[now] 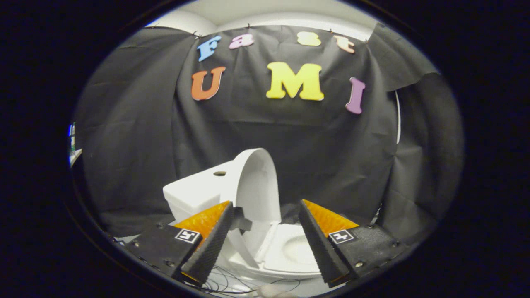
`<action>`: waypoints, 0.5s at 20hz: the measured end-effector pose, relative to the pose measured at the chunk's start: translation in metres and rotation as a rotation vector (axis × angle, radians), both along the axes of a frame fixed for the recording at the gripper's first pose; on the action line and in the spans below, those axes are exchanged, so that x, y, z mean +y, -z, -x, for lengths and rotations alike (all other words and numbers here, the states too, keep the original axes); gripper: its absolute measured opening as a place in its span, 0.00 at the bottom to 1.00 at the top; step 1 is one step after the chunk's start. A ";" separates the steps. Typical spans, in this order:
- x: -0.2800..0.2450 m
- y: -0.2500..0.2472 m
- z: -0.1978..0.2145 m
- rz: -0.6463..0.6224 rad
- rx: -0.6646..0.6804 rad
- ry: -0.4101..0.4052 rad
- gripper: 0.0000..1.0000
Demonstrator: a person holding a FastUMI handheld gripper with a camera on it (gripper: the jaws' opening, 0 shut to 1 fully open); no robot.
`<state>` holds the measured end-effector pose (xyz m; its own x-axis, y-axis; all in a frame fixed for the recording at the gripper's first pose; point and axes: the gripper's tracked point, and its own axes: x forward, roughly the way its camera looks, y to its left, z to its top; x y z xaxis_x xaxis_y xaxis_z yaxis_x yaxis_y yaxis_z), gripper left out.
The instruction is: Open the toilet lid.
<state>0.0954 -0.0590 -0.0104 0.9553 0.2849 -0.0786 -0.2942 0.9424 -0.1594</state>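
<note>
No brand or readable label showed on the toilet; each finger carried a small square black-and-white marker with no legible words on it.

Farthest left stood the tank (pixel 198 192), white, with a round hole in its top, set against the black cloth wall (pixel 136 136). The left finger's tip overlapped the tank's lower front corner in the view — whether it touched could not be told. Just right of the tank stood the toilet lid (pixel 257 182), already raised and upright, leaning back toward the tank, its pale inner face turned toward the bowl. It rose between the two fingers and just beyond them, nearer the left one, whose tip sat beside its lower edge. Below it, the seat (pixel 292 250) lay flat over the bowl, seen in the gap between the fingers and running under the right one.

The gripper (pixel 265 207) held its fingers spread wide apart, pinching nothing — the lid stood free. Thin dark cables (pixel 232 281) trailed on the floor in front of the toilet base, between the fingers.
</note>
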 end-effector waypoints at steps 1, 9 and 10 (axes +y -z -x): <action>-0.014 -0.006 0.002 -0.011 -0.029 0.002 1.00; -0.140 0.005 0.019 -0.079 -0.117 0.105 1.00; -0.153 0.012 0.020 -0.106 -0.109 0.119 1.00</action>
<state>0.0754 -0.2118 -0.0226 0.9840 0.1703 0.0517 -0.1658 0.9827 -0.0820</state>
